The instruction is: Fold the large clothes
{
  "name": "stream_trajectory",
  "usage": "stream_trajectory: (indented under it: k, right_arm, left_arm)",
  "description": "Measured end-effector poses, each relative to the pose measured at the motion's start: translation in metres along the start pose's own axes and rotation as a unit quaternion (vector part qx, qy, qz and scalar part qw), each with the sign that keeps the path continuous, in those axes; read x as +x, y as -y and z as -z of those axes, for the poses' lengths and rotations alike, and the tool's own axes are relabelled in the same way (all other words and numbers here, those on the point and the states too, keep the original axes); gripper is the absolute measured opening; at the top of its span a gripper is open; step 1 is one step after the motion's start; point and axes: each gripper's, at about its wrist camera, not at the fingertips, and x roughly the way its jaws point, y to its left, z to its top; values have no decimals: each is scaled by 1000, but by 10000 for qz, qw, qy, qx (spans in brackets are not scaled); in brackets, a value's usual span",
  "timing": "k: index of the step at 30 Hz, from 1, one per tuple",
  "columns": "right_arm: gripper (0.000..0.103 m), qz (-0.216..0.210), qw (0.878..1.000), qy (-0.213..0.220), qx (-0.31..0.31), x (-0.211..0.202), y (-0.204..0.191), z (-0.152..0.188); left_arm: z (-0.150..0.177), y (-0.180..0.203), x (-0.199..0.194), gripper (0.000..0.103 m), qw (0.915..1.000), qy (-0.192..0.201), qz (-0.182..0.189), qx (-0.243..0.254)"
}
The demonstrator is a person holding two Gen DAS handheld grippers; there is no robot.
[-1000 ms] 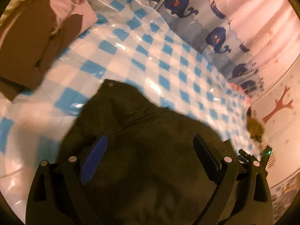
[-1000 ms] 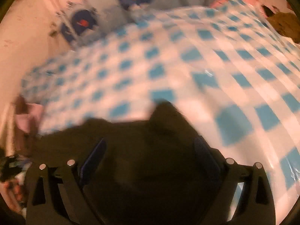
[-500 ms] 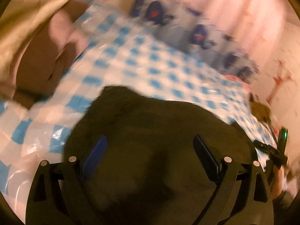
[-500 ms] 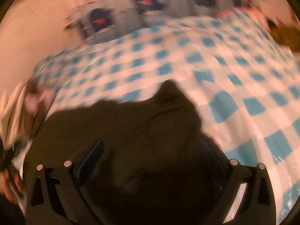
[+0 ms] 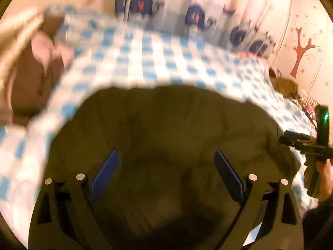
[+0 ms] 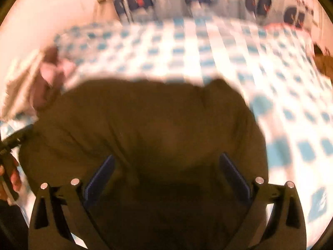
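Note:
A large dark olive garment [image 5: 166, 129] lies bunched on the blue-and-white checked bed cover [image 5: 145, 62]. It fills the lower half of both wrist views, as in the right wrist view [image 6: 149, 125]. My left gripper [image 5: 166, 175] hovers over it with its blue-padded fingers wide apart. My right gripper [image 6: 166, 177] also hovers over the cloth with fingers wide apart. The right gripper shows at the right edge of the left wrist view [image 5: 308, 145], beside the garment. Both views are motion-blurred.
A brown and pink pillow [image 5: 37, 66] lies at the bed's left side. A whale-print curtain [image 5: 187, 10] hangs behind the bed. A brown object [image 5: 285, 85] sits at the bed's far right. A wall with a tree sticker [image 5: 301, 50] is at right.
Both grippers have pulled back and tilted up, so more of the garment and the far wall show. The garment now looks wider and flatter. Both stay open.

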Motion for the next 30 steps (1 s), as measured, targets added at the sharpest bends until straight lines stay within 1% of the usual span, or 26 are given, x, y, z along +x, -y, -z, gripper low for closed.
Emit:
stream_trajectory:
  k: [1, 3, 4, 6, 7, 9, 10, 11, 12, 13, 14, 15, 17, 19, 20, 21, 22, 23, 24, 25, 26, 27, 30]
  right_arm:
    - [96, -22, 10000, 61, -25, 1, -6, -11]
    - [96, -104, 9997, 44, -229, 21, -29, -47]
    - [96, -119, 9994, 30, -308, 31, -37, -57]
    - [96, -18, 9987, -93, -499, 64, -58, -79]
    - [96, 42, 9982, -194, -558, 84, -63, -87]
    - [96, 307, 9955, -654, -608, 134, -66, -87]
    - [96, 293, 9926, -997, -635, 162, -62, -80]
    - [96, 149, 9912, -1189, -555, 176, -59, -74]
    - [96, 132, 9903, -1290, -499, 182, -56, -73]
    - [96, 188, 9886, -1379, -571, 183, -57, -75]
    - [96, 190, 9883, -1382, -614, 179, -56, -78]
    - [96, 146, 9897, -1290, -610, 171, -54, -80]
    - [96, 68, 9958, -831, -386, 143, -41, -87]
    - [96, 238, 9987, -436, -120, 124, -21, -96]
    - [96, 432, 9984, -358, 58, 122, -4, -96]
    - [96, 612, 9967, -487, 196, 130, 11, -93]
    - [96, 730, 9945, -706, 272, 142, 23, -88]
    - [96, 771, 9914, -1020, 280, 161, 36, -78]
    - [96, 587, 9907, -1166, 375, 170, 44, -73]
    - [96, 520, 9896, -1258, 469, 171, 47, -73]
    - [96, 561, 9897, -1257, 387, 168, 43, -77]
    - [96, 599, 9909, -1163, 299, 159, 39, -79]
    - [96, 369, 9968, -644, 281, 107, 29, -75]
  left_arm:
    - [-9, 3, 2, 89, 9999, 108, -19, 3]
    - [-27, 7, 14, 89, 9994, 305, -131, 30]
    - [-35, 9, 24, 89, 9992, 352, -191, 50]
    - [-43, 13, 47, 89, 9984, 377, -398, 120]
    - [-44, 14, 61, 89, 9981, 319, -493, 173]
    - [-41, 10, 84, 89, 9987, 25, -501, 72]
    - [-37, 6, 94, 89, 9987, -76, -495, -10]
    - [-32, 2, 99, 89, 9989, -97, -450, -87]
    - [-30, 2, 104, 89, 9986, -178, -501, -50]
    - [-28, 4, 105, 89, 9983, -235, -531, 20]
    - [-27, 5, 102, 89, 9983, -236, -524, 45]
    - [-26, 5, 97, 89, 9985, -211, -500, 26]
    - [-26, 3, 84, 89, 9985, -72, -536, -17]
    - [-29, 2, 73, 89, 9978, 145, -653, 1]
    - [-28, 1, 74, 89, 9975, 140, -689, -13]
    - [-29, 0, 77, 89, 9977, 83, -673, -35]
    - [-27, -1, 82, 89, 9977, 13, -678, -44]
    - [-24, -1, 87, 89, 9977, -68, -670, -37]
    - [-21, -1, 89, 89, 9980, -99, -621, -37]
    - [-20, 0, 90, 89, 9977, -90, -672, 7]
    - [-18, 1, 90, 89, 9973, -112, -722, 45]
    - [-18, 1, 88, 89, 9972, -118, -733, 42]
    - [-16, 2, 69, 89, 9972, -41, -748, 16]
